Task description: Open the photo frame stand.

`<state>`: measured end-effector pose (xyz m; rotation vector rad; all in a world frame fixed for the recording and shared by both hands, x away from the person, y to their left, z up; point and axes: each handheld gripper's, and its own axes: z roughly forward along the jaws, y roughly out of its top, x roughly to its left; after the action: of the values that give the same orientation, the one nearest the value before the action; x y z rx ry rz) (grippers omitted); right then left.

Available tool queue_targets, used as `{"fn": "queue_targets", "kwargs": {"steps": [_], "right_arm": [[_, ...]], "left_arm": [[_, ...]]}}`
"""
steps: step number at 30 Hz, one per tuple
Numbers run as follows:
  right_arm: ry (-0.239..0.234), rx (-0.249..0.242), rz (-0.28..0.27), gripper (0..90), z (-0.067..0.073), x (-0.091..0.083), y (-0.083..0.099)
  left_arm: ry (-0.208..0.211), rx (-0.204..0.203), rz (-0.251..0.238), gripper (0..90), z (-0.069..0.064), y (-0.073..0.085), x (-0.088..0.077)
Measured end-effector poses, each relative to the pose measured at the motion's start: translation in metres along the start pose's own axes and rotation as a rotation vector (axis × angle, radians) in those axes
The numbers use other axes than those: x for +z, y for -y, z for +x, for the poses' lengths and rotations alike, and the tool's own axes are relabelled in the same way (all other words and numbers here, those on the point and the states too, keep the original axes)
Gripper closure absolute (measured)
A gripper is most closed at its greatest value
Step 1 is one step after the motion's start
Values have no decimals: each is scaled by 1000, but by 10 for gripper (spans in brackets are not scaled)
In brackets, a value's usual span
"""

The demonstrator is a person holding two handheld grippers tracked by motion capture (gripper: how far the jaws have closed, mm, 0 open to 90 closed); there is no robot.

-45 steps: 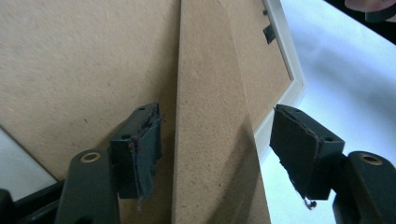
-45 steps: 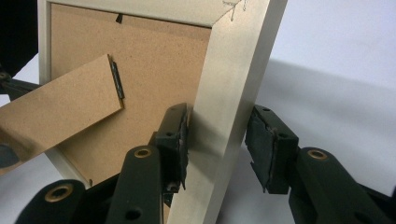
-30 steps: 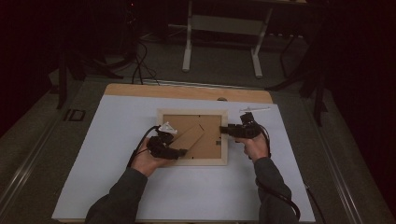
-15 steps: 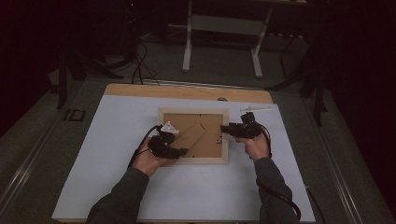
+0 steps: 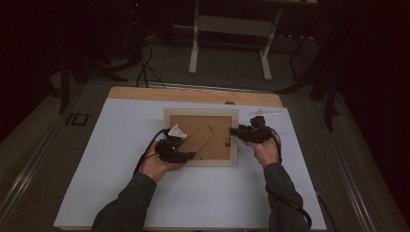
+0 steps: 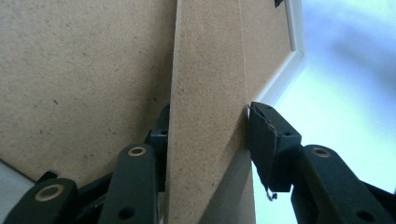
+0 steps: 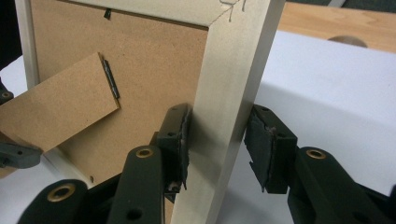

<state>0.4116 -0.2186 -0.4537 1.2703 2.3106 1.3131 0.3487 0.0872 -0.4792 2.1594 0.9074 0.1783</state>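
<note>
The picture frame lies face down on the white table cover, its brown back board up, between the two grippers. In the high view the hands and gripper bodies hide where the jaws meet the frame, and the room behind is too dark to make out.

The left gripper straddles the stand flap on the back board. Its jaws have just been closing; both pads sit against the flap's edges, so it grasps the flap.

The right gripper straddles the frame's pale right rail. Its left pad touches the rail, but a sliver of gap shows at the right pad, so it is not clenched.

Compared with a second ago, frame and hands lie in the same places.
</note>
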Motion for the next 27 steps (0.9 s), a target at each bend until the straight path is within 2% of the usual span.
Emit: {"fn": "queue_targets", "kwargs": {"steps": [14, 27], "right_arm": [[28, -24, -41, 608, 3, -6, -3], [23, -44, -77, 619, 5, -12, -5]], "left_arm": [[-28, 18, -10, 625, -3, -4, 1], [-50, 36, -7, 657, -4, -6, 3]]}}
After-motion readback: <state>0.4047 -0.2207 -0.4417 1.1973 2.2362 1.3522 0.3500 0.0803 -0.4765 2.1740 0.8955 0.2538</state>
